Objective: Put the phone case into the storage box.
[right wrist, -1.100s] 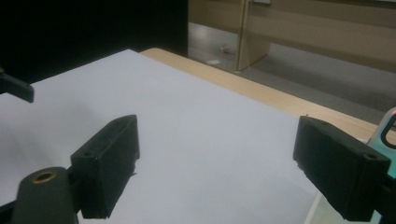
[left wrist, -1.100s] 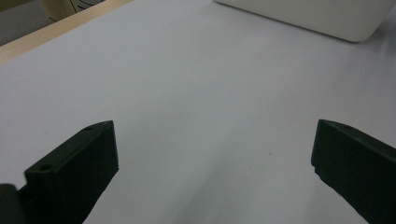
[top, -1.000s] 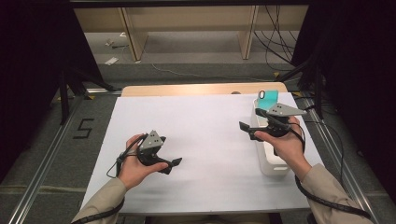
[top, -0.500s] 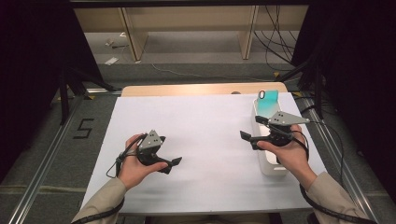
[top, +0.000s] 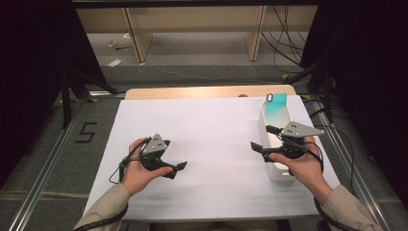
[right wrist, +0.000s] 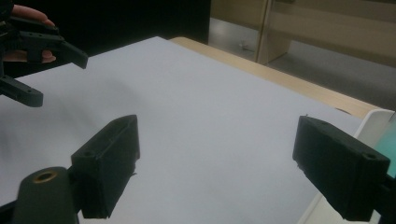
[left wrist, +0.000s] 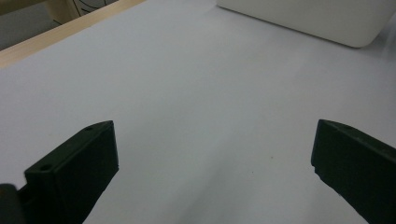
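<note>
Two open grippers, left gripper (top: 182, 167), right gripper (top: 263, 139), one white tray (top: 274, 166), one teal phone (top: 275, 109)

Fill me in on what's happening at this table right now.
A person sits at a table covered with a white sheet, holding a two-jaw gripper in each hand. The right gripper hovers with open jaws beside a white tray near the table's right edge; a teal phone case lies at the tray's far end. The left gripper rests over the sheet, jaws open. Neither holds anything.

White sheet (top: 211, 139) over wooden table (top: 192, 92); perhaps cables (top: 284, 41) beyond.
</note>
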`<action>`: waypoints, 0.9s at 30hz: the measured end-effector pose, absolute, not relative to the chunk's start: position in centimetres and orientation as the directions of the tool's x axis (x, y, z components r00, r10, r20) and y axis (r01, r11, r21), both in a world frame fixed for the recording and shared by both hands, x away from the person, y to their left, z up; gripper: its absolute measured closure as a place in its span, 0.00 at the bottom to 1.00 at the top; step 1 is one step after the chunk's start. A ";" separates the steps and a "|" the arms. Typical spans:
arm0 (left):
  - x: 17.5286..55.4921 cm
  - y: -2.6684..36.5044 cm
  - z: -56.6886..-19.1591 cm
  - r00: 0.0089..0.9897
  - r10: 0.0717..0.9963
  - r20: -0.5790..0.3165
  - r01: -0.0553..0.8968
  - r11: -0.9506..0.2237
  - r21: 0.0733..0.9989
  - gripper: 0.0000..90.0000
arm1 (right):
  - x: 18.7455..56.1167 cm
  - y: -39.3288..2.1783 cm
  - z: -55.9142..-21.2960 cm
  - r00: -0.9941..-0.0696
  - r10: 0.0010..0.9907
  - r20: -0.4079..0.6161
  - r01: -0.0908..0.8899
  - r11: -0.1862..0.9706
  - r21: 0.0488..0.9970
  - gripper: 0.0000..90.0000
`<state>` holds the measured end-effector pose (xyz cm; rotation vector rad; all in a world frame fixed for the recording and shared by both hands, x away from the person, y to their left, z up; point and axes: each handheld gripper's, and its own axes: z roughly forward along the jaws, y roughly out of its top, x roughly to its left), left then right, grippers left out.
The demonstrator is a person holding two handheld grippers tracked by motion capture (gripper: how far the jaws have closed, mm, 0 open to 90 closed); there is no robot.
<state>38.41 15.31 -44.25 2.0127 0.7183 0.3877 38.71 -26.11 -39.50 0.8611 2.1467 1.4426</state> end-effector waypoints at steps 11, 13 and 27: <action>38.4 15.4 -44.2 0.778 0.628 -0.015 0.334 -0.393 0.857 0.00 | 38.1 -26.5 -39.3 -0.723 0.691 0.005 0.260 0.265 0.928 0.17; 38.4 15.4 -44.2 0.778 0.629 -0.016 0.334 -0.391 0.858 0.00 | 38.0 -26.5 -39.4 -0.723 0.691 0.007 0.262 0.265 0.928 0.17; 38.5 15.4 -44.2 0.772 0.635 -0.030 0.342 -0.375 0.861 0.00 | 37.9 -26.6 -39.5 -0.725 0.689 0.017 0.265 0.256 0.930 0.17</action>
